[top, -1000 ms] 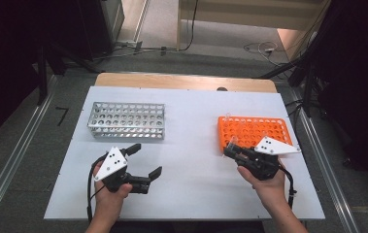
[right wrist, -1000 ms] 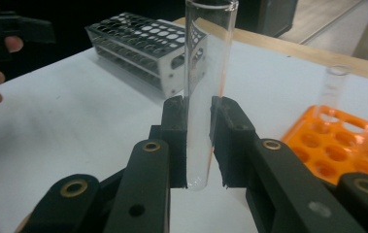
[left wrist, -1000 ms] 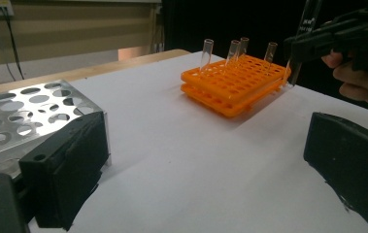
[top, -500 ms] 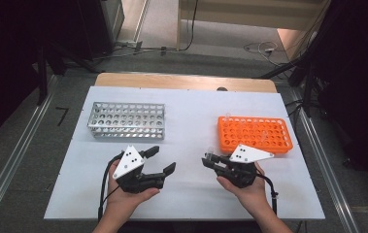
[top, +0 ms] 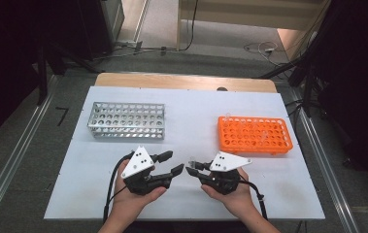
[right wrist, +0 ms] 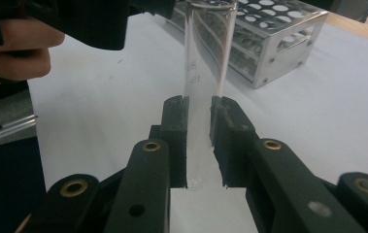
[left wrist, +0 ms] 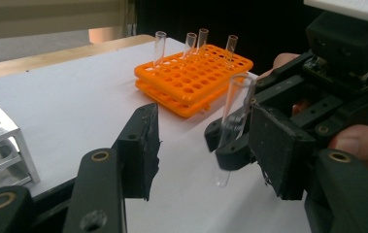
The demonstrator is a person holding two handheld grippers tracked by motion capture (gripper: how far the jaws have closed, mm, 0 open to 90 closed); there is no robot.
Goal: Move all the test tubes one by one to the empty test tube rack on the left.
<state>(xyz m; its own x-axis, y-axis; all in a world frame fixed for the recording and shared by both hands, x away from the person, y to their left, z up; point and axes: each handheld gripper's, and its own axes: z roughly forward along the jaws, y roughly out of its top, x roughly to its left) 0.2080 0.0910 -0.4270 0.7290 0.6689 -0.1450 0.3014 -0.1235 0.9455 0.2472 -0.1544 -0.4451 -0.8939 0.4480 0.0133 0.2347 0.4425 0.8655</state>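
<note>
A clear test tube (right wrist: 209,58) stands upright with my right gripper (right wrist: 200,145) shut on its lower part. In the high view that gripper (top: 191,168) is at the front middle of the white board, pointing left. My left gripper (top: 172,162) faces it tip to tip and is open. Its jaws have just been closing. In the left gripper view the tube (left wrist: 236,109) stands just ahead of the left gripper (left wrist: 206,155), and its pads (left wrist: 145,145) do not touch the glass.
An orange rack (top: 254,134) with several tubes (left wrist: 202,40) standing in it sits at the right of the board. A metal rack (top: 125,120) sits at the back left. A hand (right wrist: 11,48) holds the left gripper close by.
Both hands moved toward each other at the board's front middle. The right gripper came left from the orange rack with the tube. The left jaws narrowed.
</note>
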